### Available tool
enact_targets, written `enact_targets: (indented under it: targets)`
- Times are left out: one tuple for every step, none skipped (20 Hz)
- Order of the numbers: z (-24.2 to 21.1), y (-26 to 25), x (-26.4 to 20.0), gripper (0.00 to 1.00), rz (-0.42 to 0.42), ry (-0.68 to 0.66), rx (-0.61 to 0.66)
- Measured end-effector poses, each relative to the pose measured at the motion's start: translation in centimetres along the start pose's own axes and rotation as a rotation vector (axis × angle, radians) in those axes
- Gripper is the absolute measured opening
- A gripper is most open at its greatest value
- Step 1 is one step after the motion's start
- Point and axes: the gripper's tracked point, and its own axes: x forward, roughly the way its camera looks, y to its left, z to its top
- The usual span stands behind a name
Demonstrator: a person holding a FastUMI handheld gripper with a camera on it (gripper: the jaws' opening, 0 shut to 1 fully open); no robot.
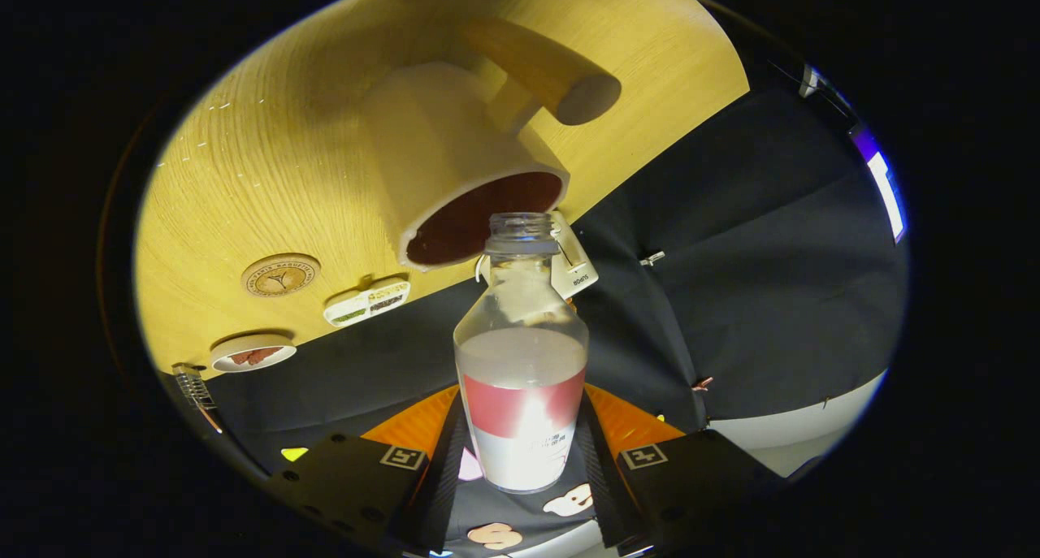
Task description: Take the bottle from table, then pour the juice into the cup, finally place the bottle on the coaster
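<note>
wooden table | small round dish near its edge | flat rectangular packet beside it

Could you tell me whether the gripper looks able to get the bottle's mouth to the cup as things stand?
Probably yes: the gripper is shut on the bottle, whose open mouth sits just at the cup rim with nothing between them.

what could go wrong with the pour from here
The fingers grip the open bottle low on its body, so it might slip as it tips. Its mouth sits at the mug's rim, not over it, so juice could spill on the table. The mouth could also knock the mug.
</note>
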Motion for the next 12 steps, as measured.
enact_targets:
  targets:
    - [-0.1, 0.1, -0.1, 0.71, 0.001, 0.002, 0.007]
    - [-0.2, 0.2, -0.1, 0.71, 0.005, 0.006, 0.021]
    - [-0.3, 0.5, -0.2, 0.71, 0.010, 0.012, 0.043]
    - [-0.6, 0.8, -0.3, 0.71, 0.016, 0.024, 0.065]
    - [-0.8, 1.2, -0.4, 0.71, 0.026, 0.036, 0.093]
    - [-0.9, 1.8, -0.6, 0.71, 0.045, 0.049, 0.126]
    - [-1.0, 2.3, -0.8, 0.71, 0.061, 0.062, 0.163]
    - [-1.1, 2.6, -1.1, 0.72, 0.073, 0.073, 0.205]
    - [-1.2, 2.8, -1.3, 0.72, 0.078, 0.083, 0.248]
    - [-1.1, 3.1, -1.6, 0.72, 0.084, 0.094, 0.294]
    - [-1.1, 3.5, -1.9, 0.72, 0.099, 0.104, 0.341]
    - [-1.0, 4.0, -2.1, 0.72, 0.123, 0.120, 0.391]
